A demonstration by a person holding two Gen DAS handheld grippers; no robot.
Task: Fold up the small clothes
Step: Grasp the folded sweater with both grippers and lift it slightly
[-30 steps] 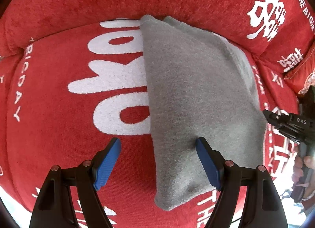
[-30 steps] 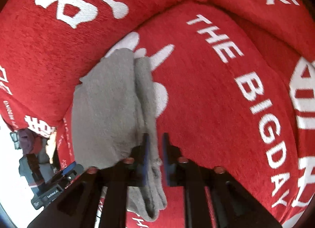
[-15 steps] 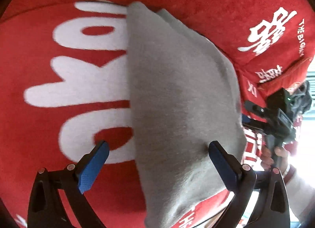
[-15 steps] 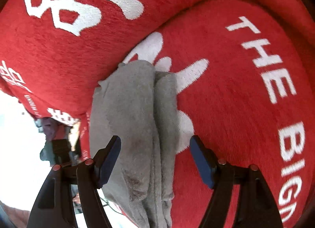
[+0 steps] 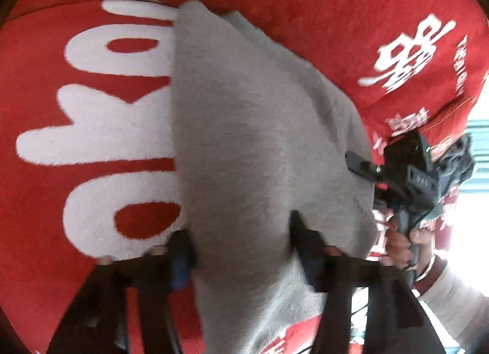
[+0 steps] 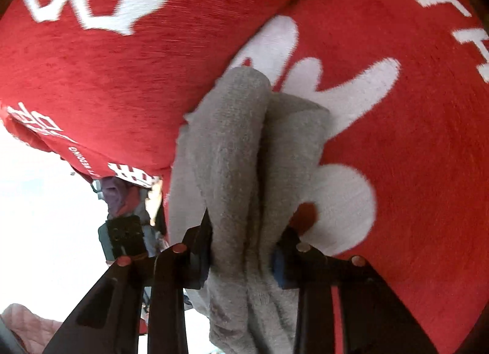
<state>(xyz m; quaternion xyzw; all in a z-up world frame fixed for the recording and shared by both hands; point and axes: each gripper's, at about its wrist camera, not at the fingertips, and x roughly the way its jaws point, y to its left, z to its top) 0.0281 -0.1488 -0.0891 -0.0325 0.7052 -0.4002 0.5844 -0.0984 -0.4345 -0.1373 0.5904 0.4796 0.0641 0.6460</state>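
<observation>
Left wrist view
- Left gripper [image 5: 241, 250]: its fingers [image 5: 180, 257] stand at a middling gap with a bunched width of cloth squeezed between them, so they hold the cloth.
- Grey garment [image 5: 244, 127]: a fuzzy folded piece, running from between the fingers straight ahead to the cushion seam; its near end hangs down past the finger tips.
- Red cover [image 5: 76, 201]: plush fabric with large white lettering, lying under the garment and left of the fingers.
- Back cushion [image 5: 336, 2]: red, with white characters, ahead of the fingers and to the right.
- Right gripper [image 5: 366, 170]: seen to the right of the fingers, at the garment's right edge; a hand [image 5: 406, 241] with a pale sleeve grips its handle.

Right wrist view
- Right gripper [image 6: 241, 254]: fingers [image 6: 279, 262] pressed onto a thick gathered fold of the grey garment [image 6: 244, 155], holding it.
- Garment: two rolled layers side by side, reaching ahead of the fingers to the seam.
- Red cover [image 6: 412, 155]: right of the fingers, white shapes on it.
- Left gripper [image 6: 123, 241]: left of the fingers, blurred.
</observation>
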